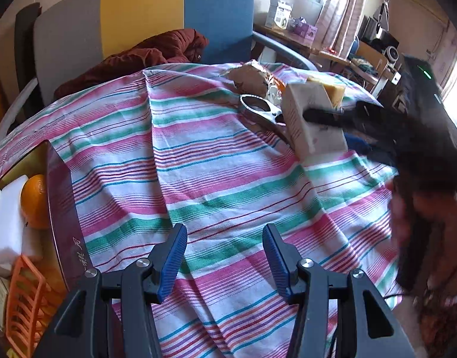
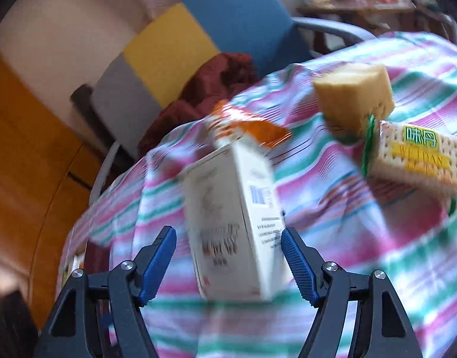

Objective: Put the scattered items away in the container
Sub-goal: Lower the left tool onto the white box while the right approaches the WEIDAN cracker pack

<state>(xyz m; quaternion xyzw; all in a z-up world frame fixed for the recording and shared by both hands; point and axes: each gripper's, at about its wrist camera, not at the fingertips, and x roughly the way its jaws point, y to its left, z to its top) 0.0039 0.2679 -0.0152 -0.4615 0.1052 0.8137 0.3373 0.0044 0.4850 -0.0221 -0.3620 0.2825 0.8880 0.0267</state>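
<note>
Gripping nothing, the left gripper (image 1: 224, 261) sits at the bottom of the left wrist view with its blue pads apart over the striped cloth (image 1: 216, 161) that covers the table. At the left edge of that view stands the container (image 1: 60, 191), a dark red box with an orange (image 1: 34, 201), a white block (image 1: 7, 217) and an orange plastic rack (image 1: 24, 301) inside it.

Toward the upper right of the same view, the right gripper (image 1: 326, 119) reaches in from the right edge, blurred, and holds a white carton (image 1: 308, 119) tilted above the cloth. Just left of the carton lie metal scissors (image 1: 259, 109), and behind them a snack bag (image 1: 252, 76) and a yellow sponge (image 1: 332, 89).

In the right wrist view the right gripper (image 2: 228, 265) fills the bottom of the frame, and the white carton (image 2: 234, 223) stands between its two blue pads. The right pad touches the carton's printed side; a narrow gap shows beside the left pad, though the frame is blurred. Above the carton is the orange end of the snack bag (image 2: 252, 126). In the upper right of this frame lie the yellow sponge (image 2: 353, 95) and, just below it, a pack of crackers (image 2: 416, 158) with a green and yellow label. A blue, yellow and grey chair (image 2: 198, 38) with a dark red jacket (image 2: 216, 86) on it stands behind the table.
</note>
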